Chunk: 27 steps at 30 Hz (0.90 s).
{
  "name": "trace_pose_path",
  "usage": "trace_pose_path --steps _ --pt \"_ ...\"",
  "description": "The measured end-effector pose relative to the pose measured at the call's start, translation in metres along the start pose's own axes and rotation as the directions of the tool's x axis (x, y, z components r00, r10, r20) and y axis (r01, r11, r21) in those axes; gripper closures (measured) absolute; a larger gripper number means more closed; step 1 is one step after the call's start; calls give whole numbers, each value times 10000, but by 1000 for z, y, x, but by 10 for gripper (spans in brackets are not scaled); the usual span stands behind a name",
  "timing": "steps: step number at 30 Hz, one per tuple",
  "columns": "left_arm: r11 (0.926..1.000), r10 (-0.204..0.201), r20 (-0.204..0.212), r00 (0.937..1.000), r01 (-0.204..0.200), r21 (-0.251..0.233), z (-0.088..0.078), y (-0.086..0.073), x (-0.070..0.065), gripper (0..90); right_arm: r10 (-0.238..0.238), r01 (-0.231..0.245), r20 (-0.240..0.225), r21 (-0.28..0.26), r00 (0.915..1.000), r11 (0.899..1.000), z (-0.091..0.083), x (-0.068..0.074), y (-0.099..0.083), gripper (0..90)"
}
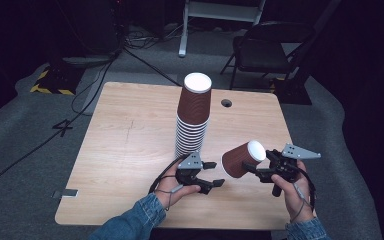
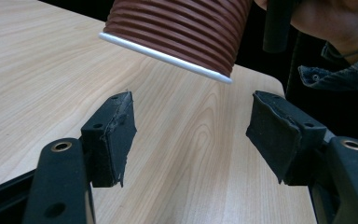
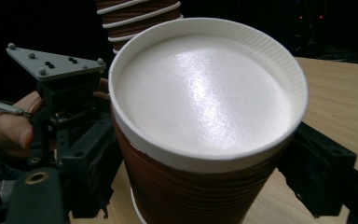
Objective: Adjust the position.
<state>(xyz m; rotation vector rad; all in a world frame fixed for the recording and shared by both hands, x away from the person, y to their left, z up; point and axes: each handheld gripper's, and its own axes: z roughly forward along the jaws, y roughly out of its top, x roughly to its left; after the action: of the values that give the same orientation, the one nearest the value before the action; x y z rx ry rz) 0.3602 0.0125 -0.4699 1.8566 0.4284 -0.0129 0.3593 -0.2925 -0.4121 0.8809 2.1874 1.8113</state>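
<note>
Bright overhead light – dark surroundings – glare on the cup base (image 3: 205, 100).

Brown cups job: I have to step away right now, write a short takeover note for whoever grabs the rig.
Right gripper: shut on one brown cup, held tilted above the table, base toward the gripper.
Left gripper: open, nothing between its jaws, close beside that cup's mouth end.
Cup stack: upside down, mid-table, just behind the left gripper.
Done: one cup is off the stack.
Left: probably the held cup goes to the left gripper or onto the table; the stack remains.
</note>
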Motion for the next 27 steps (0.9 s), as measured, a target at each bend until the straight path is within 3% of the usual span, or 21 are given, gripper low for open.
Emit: trace_pose_path --steps 5,11,21,23,27 --pt "9999 -163 211 9996 162 48 7 0 1 334 -61 64 -213 112 9998 9999 5 3 -1 199" --pt "9994 36 459 9989 -51 328 13 -1 2 412 -99 110 -482 239 9988 9997 11 6 -3 199" --pt "9995 276 806 9964 -266 -140 17 -1 0 415 -54 82 -575 489 9983 9988 16 8 -5 199" --pt "10000 76 999 9950 -80 35 18 -1 0 409 -87 125 -619 604 9980 9981 17 9 -6 198" --pt "9992 188 988 9949 -222 334 17 -2 1 444 -90 135 -647 696 9979 9975 19 9 -7 198"
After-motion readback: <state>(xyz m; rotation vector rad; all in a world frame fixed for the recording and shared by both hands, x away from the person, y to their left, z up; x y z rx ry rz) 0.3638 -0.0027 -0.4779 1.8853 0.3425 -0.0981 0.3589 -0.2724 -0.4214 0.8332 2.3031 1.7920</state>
